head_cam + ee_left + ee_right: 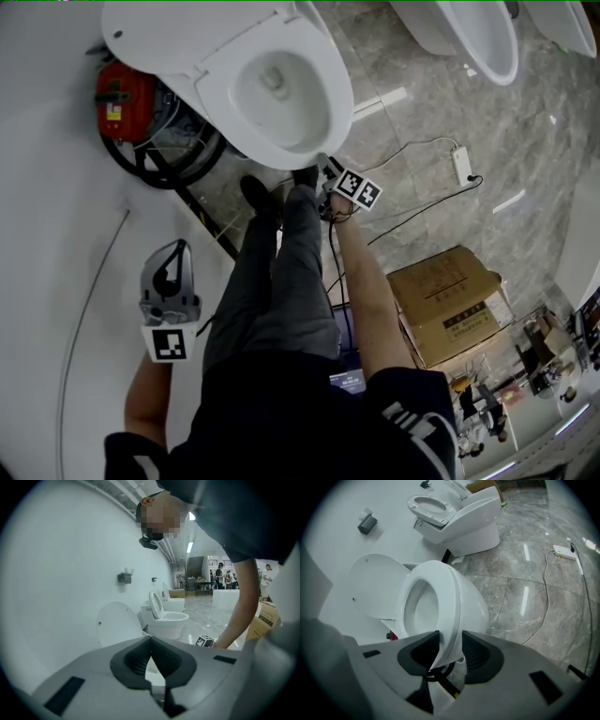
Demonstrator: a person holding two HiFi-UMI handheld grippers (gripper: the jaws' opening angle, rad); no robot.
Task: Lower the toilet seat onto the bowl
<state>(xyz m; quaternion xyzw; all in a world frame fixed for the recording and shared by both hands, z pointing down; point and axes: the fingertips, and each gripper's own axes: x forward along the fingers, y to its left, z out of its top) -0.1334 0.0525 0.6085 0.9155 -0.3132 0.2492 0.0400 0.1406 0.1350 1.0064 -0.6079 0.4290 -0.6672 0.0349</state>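
From the head view my right arm runs straight out from 5 o'clock toward the centre, past the legs, wrist tipped down. The right claw (pixel 322 174) sits at the front of the toilet, which fills 12 o'clock. In the right gripper view this claw (pixel 451 644) stands half wide. The front edge of the toilet seat (pixel 446 597) is between its jaws, and the pads look loose on it rather than pinching. The seat (pixel 335 94) lies down on the bowl (pixel 476 611). The lid (pixel 370 588) stands open at 9 o'clock. My left arm is bent back at 8 o'clock. The left claw (pixel 172 258) hangs away from the toilet, closed (pixel 151 641) on nothing.
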